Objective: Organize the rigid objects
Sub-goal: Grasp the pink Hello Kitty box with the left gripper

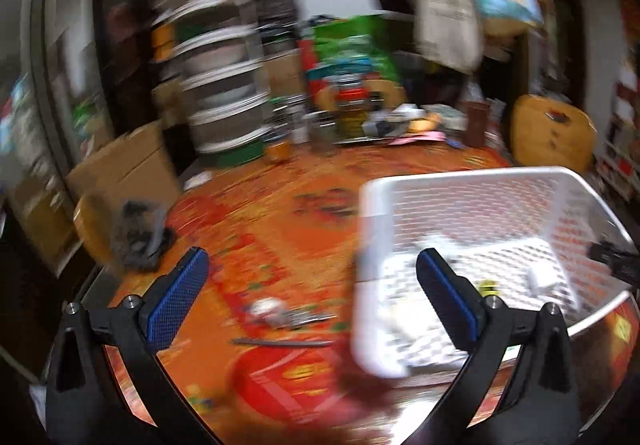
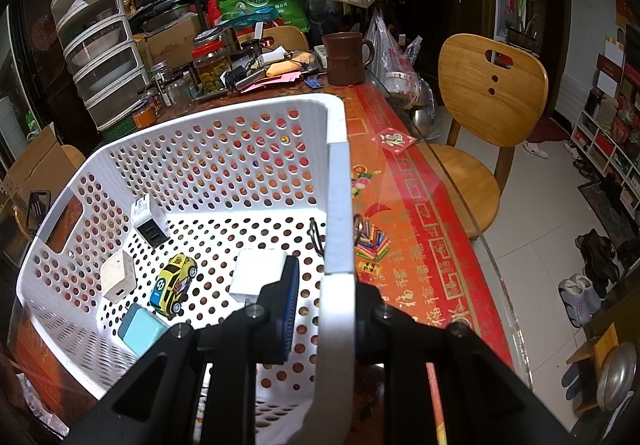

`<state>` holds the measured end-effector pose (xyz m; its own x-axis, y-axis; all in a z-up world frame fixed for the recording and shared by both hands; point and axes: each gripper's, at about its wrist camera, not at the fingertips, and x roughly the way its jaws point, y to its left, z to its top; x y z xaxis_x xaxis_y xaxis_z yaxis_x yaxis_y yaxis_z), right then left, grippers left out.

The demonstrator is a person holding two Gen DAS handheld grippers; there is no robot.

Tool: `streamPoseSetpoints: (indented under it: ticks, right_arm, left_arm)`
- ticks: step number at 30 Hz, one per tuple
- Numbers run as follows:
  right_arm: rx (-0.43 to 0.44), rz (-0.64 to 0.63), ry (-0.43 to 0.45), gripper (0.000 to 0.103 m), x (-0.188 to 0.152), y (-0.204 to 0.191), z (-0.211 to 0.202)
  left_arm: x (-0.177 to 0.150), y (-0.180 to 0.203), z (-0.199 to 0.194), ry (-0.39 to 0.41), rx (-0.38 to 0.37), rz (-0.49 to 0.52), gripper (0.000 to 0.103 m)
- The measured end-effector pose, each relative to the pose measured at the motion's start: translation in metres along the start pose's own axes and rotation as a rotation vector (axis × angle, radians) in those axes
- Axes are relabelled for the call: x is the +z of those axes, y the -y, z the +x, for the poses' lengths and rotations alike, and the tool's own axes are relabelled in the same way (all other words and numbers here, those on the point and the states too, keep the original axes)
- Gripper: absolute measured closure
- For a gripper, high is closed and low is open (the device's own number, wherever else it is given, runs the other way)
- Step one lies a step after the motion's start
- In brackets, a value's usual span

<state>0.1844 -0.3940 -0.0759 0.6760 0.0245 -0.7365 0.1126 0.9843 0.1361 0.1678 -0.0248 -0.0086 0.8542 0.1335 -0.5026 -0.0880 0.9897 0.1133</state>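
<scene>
We see the white perforated basket sitting on the desk with its red-orange patterned cloth. Inside: a yellow toy car, a white dual-port charger, a beige charger cube, a light-blue block and a white adapter. Our right claw is clamped on the basket's right wall, one pad inside, one outside. Our left claw is spread wide with nothing in it, over the cloth left of the basket; that view is blurred. Small metal items lie on the cloth between its fingers. A wooden chair stands beside the desk.
</scene>
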Motion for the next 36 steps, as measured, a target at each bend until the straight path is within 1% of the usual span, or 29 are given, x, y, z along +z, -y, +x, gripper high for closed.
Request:
streamPoseSetpoints:
  ticks: [1,2,3,4,5,6,8,11,13,14,15,16,17,18,19,20,22,23,24,25,28,31,36]
  right_arm:
    - [0.0,0.001,0.0,0.084,0.0,0.0,0.0]
    - [0.001,0.001,0.001,0.084,0.0,0.0,0.0]
    - [0.002,0.002,0.001,0.083,0.0,0.0,0.0]
    - [0.0,0.0,0.0,0.083,0.0,0.0,0.001]
    - [-0.001,-0.001,-0.001,0.084,0.0,0.0,0.001]
    - [-0.001,-0.002,0.0,0.084,0.0,0.0,0.001]
    - [-0.001,-0.001,0.0,0.084,0.0,0.0,0.001]
    - [-0.002,0.0,-0.001,0.084,0.0,0.0,0.001]
    - [-0.001,0.0,-0.002,0.084,0.0,0.0,0.001]
    - [-0.001,-0.001,-0.002,0.084,0.0,0.0,0.001]
    - [-0.001,-0.002,-0.002,0.083,0.0,0.0,0.001]
    - [-0.001,-0.002,-0.002,0.084,0.0,0.0,0.001]
    - [-0.002,-0.004,-0.003,0.083,0.0,0.0,0.002]
    - [-0.003,-0.005,-0.003,0.084,0.001,0.0,0.002]
    - [-0.004,-0.005,-0.003,0.084,0.001,0.0,0.002]
    - [-0.003,-0.004,-0.003,0.084,0.001,0.0,0.002]
    - [-0.004,-0.005,-0.003,0.084,0.001,0.0,0.002]
    - [-0.005,-0.006,-0.004,0.084,0.001,0.0,0.002]
    - [-0.006,-0.008,-0.004,0.084,0.001,0.0,0.002]
    - [-0.006,-0.01,-0.003,0.084,0.001,0.0,0.003]
    - [-0.008,-0.011,-0.004,0.084,0.001,0.001,0.003]
    - [-0.013,-0.012,-0.006,0.083,0.001,0.0,0.004]
    - [-0.012,-0.01,-0.006,0.084,0.001,0.0,0.004]
  left_arm:
    - [-0.004,-0.018,0.005,-0.012,0.017,-0.036,0.001]
    - [-0.012,-0.045,0.016,-0.034,0.055,-0.094,0.001]
    - [-0.021,-0.068,0.031,-0.076,0.086,-0.136,0.001]
    - [-0.027,-0.081,0.042,-0.11,0.094,-0.152,0.001]
    - [-0.037,-0.097,0.062,-0.167,0.107,-0.163,0.001]
    - [-0.043,-0.102,0.07,-0.188,0.117,-0.162,0.002]
    - [-0.055,-0.109,0.092,-0.236,0.134,-0.145,0.002]
    - [-0.064,-0.103,0.113,-0.273,0.068,-0.15,0.002]
    - [-0.068,-0.099,0.128,-0.295,0.048,-0.162,0.002]
    - [-0.07,-0.097,0.137,-0.305,0.051,-0.16,0.002]
    - [-0.073,-0.091,0.142,-0.313,0.056,-0.152,0.004]
    - [-0.072,-0.085,0.151,-0.323,0.057,-0.145,0.008]
    - [-0.073,-0.083,0.158,-0.334,0.046,-0.152,0.011]
    - [-0.074,-0.082,0.163,-0.341,0.024,-0.169,0.019]
    - [-0.075,-0.079,0.166,-0.338,0.01,-0.179,0.029]
    - [-0.074,-0.078,0.167,-0.327,0.007,-0.181,0.034]
    - [-0.074,-0.071,0.164,-0.313,0.015,-0.164,0.061]
    - [-0.074,-0.068,0.162,-0.302,0.012,-0.152,0.072]
    - [-0.074,-0.066,0.16,-0.296,0.026,-0.137,0.077]
    - [-0.074,-0.065,0.157,-0.293,0.037,-0.13,0.077]
    - [-0.073,-0.072,0.15,-0.28,0.033,-0.159,0.077]
    - [-0.07,-0.081,0.14,-0.243,0.032,-0.188,0.077]
    - [-0.066,-0.09,0.123,-0.176,0.055,-0.209,0.077]
